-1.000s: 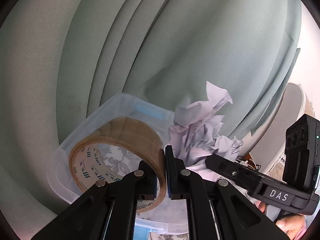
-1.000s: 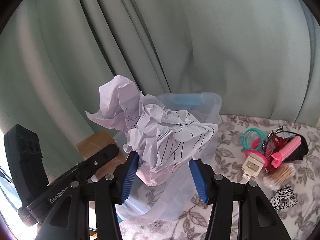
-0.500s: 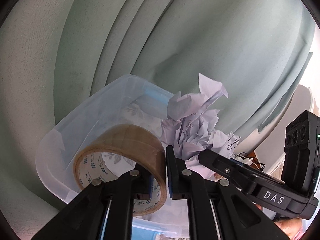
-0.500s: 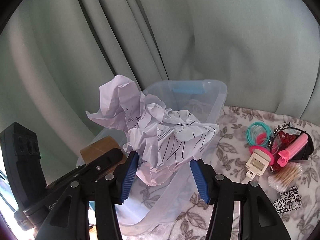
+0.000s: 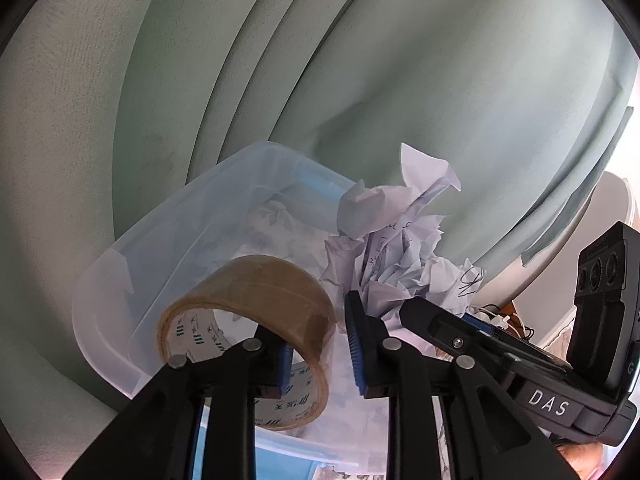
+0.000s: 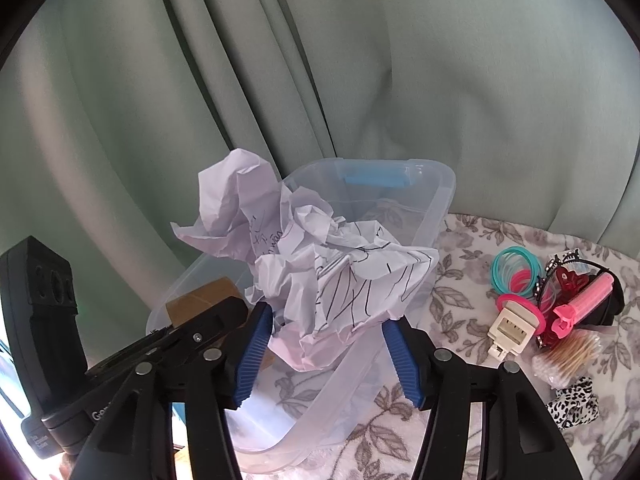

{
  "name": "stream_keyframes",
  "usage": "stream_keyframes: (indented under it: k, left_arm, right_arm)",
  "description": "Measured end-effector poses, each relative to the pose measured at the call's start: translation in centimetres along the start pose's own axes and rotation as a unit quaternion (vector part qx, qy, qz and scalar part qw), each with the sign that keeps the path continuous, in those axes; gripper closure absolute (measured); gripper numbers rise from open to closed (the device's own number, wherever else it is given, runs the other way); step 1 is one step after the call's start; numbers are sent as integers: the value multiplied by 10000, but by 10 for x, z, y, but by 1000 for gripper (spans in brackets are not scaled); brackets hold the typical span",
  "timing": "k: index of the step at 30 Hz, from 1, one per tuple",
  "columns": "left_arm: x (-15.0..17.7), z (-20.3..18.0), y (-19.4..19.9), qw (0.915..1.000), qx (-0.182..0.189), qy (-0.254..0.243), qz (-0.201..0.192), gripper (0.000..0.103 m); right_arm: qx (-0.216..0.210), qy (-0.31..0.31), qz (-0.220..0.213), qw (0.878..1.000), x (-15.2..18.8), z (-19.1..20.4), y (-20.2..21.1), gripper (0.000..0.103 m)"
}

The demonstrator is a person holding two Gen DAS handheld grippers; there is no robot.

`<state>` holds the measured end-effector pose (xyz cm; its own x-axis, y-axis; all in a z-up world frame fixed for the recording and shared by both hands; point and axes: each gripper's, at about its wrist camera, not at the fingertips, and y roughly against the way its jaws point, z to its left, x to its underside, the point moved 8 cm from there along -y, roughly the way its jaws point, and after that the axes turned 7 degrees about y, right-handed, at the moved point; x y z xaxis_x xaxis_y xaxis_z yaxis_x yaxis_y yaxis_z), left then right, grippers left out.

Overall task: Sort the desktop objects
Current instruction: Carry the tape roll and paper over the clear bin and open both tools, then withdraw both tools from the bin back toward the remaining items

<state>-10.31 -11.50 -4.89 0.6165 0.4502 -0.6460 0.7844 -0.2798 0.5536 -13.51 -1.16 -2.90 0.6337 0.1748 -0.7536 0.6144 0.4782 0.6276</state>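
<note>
**Tape roll and paper ball over the clear bin**

The brown tape roll (image 5: 256,320) hangs over the open clear plastic bin (image 5: 168,248), its wall between the jaws of the left gripper (image 5: 320,354), which have just been opening; a gap shows beside the right-hand pad. The crumpled paper (image 6: 320,276) sits over the bin too, between the spread jaws of the right gripper (image 6: 328,356), which have also been opening; whether the pads press it is unclear. The bin stands on a flower-patterned surface (image 6: 460,292) before a green curtain (image 6: 400,80). Hair ties (image 6: 514,270), a pink hair roller (image 6: 588,300) and cotton swabs (image 6: 570,358) lie right of the bin.
</note>
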Motion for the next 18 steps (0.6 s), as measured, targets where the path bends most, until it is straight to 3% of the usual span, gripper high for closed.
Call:
stream_keyframes:
  k: [12, 18]
  left_arm:
    - [1, 2, -7, 10000, -33, -9, 30, 63]
    - [1, -3, -3, 9999, -67, -33, 73, 62]
  right_arm:
    - [-1, -34, -65, 10000, 1, -7, 2, 40]
    - [14, -109, -120, 9999, 2, -7, 12, 40]
